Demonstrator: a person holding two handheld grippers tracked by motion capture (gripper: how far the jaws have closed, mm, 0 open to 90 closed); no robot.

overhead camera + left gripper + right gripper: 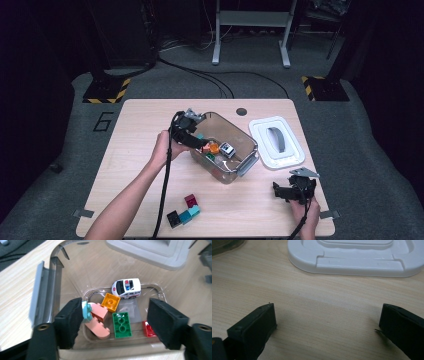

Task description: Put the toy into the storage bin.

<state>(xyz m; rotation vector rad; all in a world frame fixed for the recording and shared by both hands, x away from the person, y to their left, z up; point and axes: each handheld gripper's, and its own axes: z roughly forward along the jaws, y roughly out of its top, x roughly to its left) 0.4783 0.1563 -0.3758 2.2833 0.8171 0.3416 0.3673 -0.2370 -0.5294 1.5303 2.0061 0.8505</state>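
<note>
We hold the left gripper [113, 322] over the bin [53, 270], jaws released; teal brick [86, 310] seemingly clings at nine o'clock. Shake gently. Right gripper [325, 322] idles, parted.

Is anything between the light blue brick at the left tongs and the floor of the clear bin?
Nothing blocks it from above: the bin is open, its lid off to the side. The light blue brick sits by one pad of the open left tongs, over two pink pieces already inside.
</note>
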